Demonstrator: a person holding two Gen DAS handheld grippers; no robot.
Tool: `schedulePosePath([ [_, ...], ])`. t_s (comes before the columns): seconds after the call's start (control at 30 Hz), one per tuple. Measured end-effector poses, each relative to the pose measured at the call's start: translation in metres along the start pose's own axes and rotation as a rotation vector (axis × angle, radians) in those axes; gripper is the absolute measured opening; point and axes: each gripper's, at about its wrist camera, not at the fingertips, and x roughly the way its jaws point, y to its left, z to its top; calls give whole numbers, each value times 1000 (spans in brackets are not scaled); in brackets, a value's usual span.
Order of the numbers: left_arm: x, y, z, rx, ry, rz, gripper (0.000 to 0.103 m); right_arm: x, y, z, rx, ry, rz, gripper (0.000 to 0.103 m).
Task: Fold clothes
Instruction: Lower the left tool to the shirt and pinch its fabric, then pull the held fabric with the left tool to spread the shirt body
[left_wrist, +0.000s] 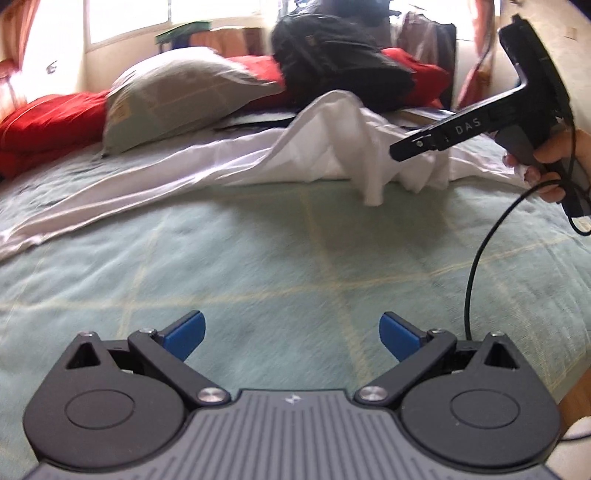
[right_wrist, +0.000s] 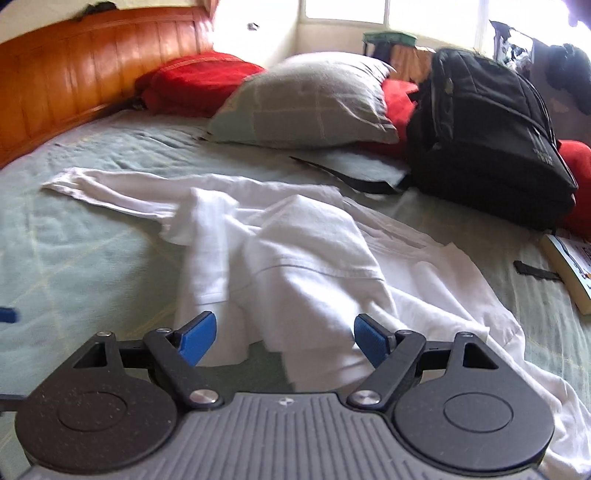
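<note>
One bed (right_wrist: 92, 236), green checked cover, bearing everything below; wooden headboard (right_wrist: 74, 74) at 10 o'clock in the right wrist view.

One black backpack (right_wrist: 491, 140), at 2 o'clock, leaning on the red bedding.

One grey-green pillow (right_wrist: 306, 99), at 12 o'clock.

Two patches of red bedding: one (right_wrist: 195, 81) at 11 o'clock, one (right_wrist: 399, 103) behind pillow and backpack; whether they are one piece cannot be told.

One white garment (right_wrist: 295, 251), the task's thing, mid-bed, just ahead of the right gripper. Condition: rumpled and heaped, one long part trailing toward 10 o'clock, the body spread toward 4 o'clock. No neat fold shows. Judged: the folding is not complete; straightening and every fold are left.

One book (right_wrist: 569, 269), at 3 o'clock, bed edge.

Two grippers. Left gripper (left_wrist: 291, 336): tongs wide, holding nothing, above bare cover. Right gripper (right_wrist: 284, 338): tongs wide, cloth lying between them, not pinched.

One hand (left_wrist: 554, 162) seen, on the right gripper's handle.
</note>
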Motion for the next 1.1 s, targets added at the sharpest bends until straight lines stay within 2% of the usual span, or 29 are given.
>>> schedulePosePath([
  [0.1, 10, -9, 6, 24, -4, -41, 100, -13, 5, -10, -21, -11, 41, 88],
  [0.2, 21, -17, 13, 49, -9, -92, 100, -19, 6, -27, -31, 7, 45, 89],
  [0.43, 49, -28, 38, 78, -62, -214, 100, -28, -18, -70, 93, 64, 35, 89],
  [0.7, 83, -37, 70, 48, -121, -259, 99, -25, -50, -99, 244, 61, 74, 90],
  [0.83, 98, -40, 84, 19, -143, -274, 95, -20, -54, -104, 267, 32, 109, 97],
  [0.9, 106, -42, 90, 4, -151, -281, 88, -19, -55, -105, 273, 25, 109, 98],
  [0.97, 111, -42, 91, -15, -141, -289, 64, -18, -56, -106, 278, 17, 116, 99],
  [1.07, 120, -45, 91, -28, -123, -263, 40, -18, -59, -106, 298, 4, 127, 99],
  [1.1, 122, -45, 90, -35, -123, -244, 36, -19, -59, -106, 301, 1, 129, 99],
])
